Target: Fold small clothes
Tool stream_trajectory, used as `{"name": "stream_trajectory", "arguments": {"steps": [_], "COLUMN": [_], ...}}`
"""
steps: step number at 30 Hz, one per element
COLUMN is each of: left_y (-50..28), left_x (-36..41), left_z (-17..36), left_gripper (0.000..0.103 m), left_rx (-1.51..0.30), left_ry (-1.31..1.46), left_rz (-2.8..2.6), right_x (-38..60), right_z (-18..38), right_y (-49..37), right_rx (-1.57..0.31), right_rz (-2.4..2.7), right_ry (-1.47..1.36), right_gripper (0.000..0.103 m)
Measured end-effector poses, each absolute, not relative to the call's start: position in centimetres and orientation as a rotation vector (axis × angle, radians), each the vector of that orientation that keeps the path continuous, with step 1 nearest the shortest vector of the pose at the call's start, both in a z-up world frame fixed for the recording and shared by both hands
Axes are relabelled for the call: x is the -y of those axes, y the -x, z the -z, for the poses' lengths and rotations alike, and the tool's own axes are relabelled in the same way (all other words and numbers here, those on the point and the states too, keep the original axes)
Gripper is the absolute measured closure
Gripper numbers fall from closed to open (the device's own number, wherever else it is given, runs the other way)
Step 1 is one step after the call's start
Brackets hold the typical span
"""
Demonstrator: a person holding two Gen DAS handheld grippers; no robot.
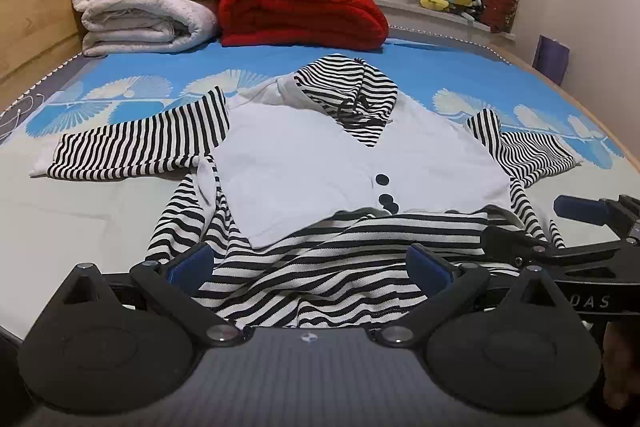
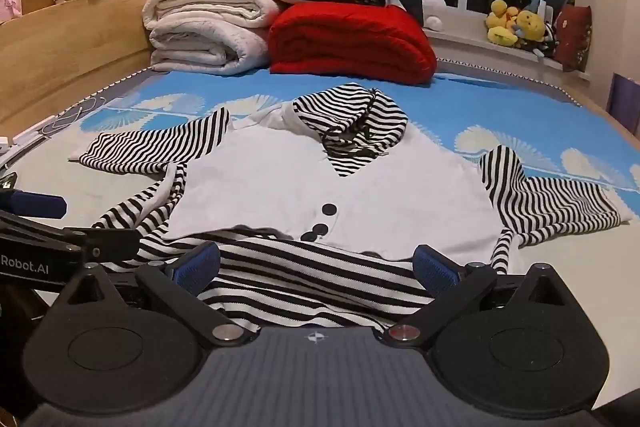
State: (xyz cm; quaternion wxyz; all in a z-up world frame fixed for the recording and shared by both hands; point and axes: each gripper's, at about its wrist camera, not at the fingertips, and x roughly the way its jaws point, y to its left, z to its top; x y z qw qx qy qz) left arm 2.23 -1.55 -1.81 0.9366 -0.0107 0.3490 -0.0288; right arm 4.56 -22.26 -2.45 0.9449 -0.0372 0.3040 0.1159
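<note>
Both the left gripper [image 1: 310, 269] and right gripper [image 2: 316, 267] hover released at the striped garment's [image 1: 360, 163] near hem; next, probably, pinch it and fold toward the hood [image 1: 352, 87].

- My left wrist view sits low at the bed's [image 1: 120, 211] near edge, facing the window.
- My right view sits alongside; both share the striped top [image 1: 320, 267] [image 2: 320, 279].
</note>
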Motion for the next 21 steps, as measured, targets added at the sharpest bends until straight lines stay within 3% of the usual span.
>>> {"name": "stream_trajectory", "arguments": {"steps": [21], "left_y": [-2.3], "left_x": [1.06], "left_z": [2.05], "left_gripper": [0.001], "left_rx": [-0.732], "left_ry": [0.029], "left_rz": [0.061], "right_x": [21.43], "right_z": [3.01], "right_y": [-4.64], "right_rx": [-0.632], "right_rz": [-0.252], "right_ry": [0.103], "right_gripper": [0.007]}}
